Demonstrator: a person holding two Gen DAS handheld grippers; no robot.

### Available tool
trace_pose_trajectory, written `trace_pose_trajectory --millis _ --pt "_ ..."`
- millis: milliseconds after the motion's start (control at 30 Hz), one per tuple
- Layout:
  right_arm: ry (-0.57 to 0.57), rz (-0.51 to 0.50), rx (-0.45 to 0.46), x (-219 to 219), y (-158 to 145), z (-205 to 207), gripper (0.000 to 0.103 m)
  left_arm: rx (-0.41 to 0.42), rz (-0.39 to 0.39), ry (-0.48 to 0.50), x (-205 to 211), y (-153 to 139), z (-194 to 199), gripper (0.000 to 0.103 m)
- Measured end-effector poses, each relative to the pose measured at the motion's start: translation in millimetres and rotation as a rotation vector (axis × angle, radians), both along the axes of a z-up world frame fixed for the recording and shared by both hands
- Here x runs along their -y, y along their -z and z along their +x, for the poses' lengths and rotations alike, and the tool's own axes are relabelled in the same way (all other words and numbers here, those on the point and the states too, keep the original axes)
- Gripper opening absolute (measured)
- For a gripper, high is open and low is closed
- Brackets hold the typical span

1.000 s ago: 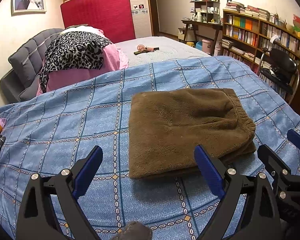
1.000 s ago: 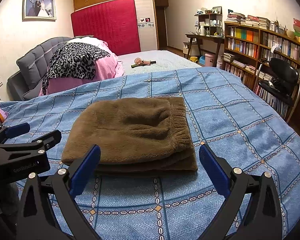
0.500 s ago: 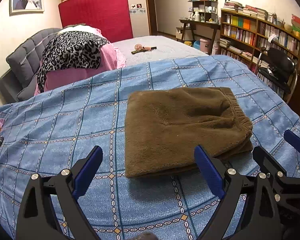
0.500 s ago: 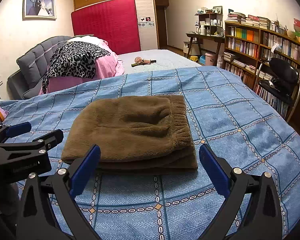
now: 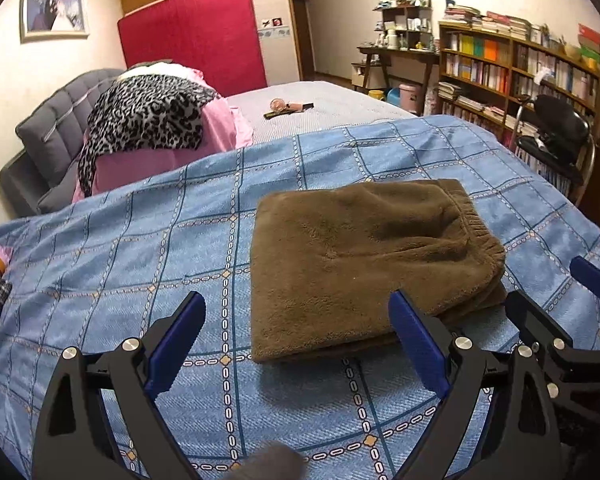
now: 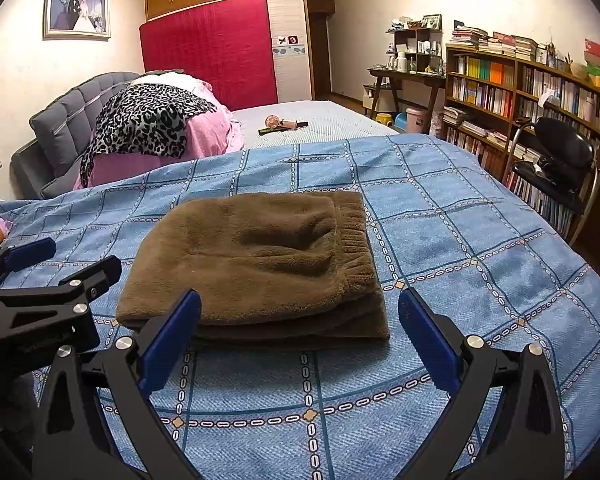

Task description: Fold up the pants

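The pants (image 5: pixel 364 264) are plain brown fleece, lying on a blue bedspread (image 5: pixel 112 264) checked with darker blue lines and chain-like white links. Behind it a black-and-white leopard-print cloth (image 6: pixel 152 124) drapes over pink bedding (image 6: pixel 208 136), before a grey headboard (image 6: pixel 64 128) and a crimson panel (image 6: pixel 212 44).

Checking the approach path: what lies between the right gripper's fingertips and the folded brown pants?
Only bare blue checked bedspread lies between the right gripper and the brown pants, seen in the right wrist view.

Brown fleece pants (image 5: pixel 364 264) folded into a flat stack; waistband rightward.
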State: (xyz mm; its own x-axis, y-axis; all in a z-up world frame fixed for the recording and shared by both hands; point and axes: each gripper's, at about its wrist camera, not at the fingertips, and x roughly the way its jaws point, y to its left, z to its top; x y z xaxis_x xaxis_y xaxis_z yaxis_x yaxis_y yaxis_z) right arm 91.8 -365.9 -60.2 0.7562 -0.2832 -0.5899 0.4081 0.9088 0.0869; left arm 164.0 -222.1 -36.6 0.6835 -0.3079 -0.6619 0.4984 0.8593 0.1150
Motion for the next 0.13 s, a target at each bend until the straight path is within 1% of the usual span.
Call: trace_pose_trajectory --millis 133 --pt "-0.001 -0.001 0.003 -1.1 -0.8 -0.9 0.1 0.008 0.004 -0.001 -1.3 -1.4 -1.0 0.092"
